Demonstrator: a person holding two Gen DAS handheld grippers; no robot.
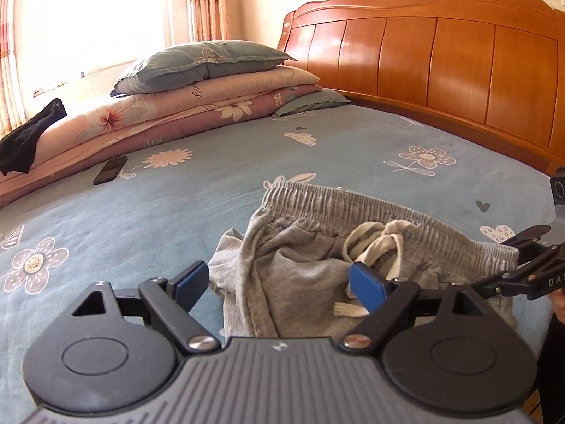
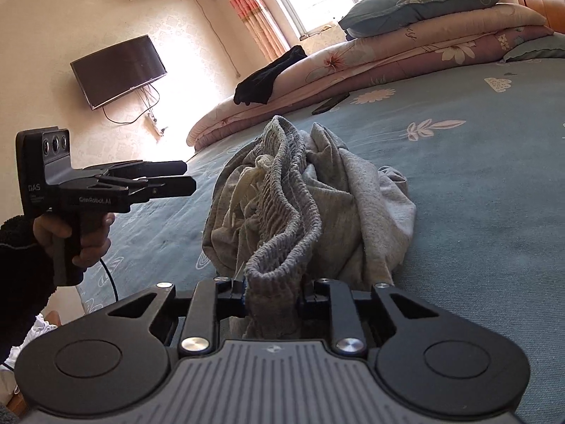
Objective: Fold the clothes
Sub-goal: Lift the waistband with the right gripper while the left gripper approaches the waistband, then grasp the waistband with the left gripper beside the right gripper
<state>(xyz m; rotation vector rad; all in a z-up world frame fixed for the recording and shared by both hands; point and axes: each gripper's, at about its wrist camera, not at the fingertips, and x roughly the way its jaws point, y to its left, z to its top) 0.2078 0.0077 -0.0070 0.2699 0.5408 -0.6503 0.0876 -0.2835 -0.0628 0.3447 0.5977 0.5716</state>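
Right tool (image 2: 272, 295) clenched on waistband of grey shorts (image 1: 317, 265), crumpled on bed (image 1: 176, 212). Left tool (image 1: 282, 282) released, hovering above shorts.

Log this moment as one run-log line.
task: fold clothes | left gripper: open, empty, above grey shorts | right gripper: shut on shorts waistband | surface: bed

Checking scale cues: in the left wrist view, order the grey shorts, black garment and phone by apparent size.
1. grey shorts, though nearest the camera, which inflates them.
2. black garment.
3. phone.
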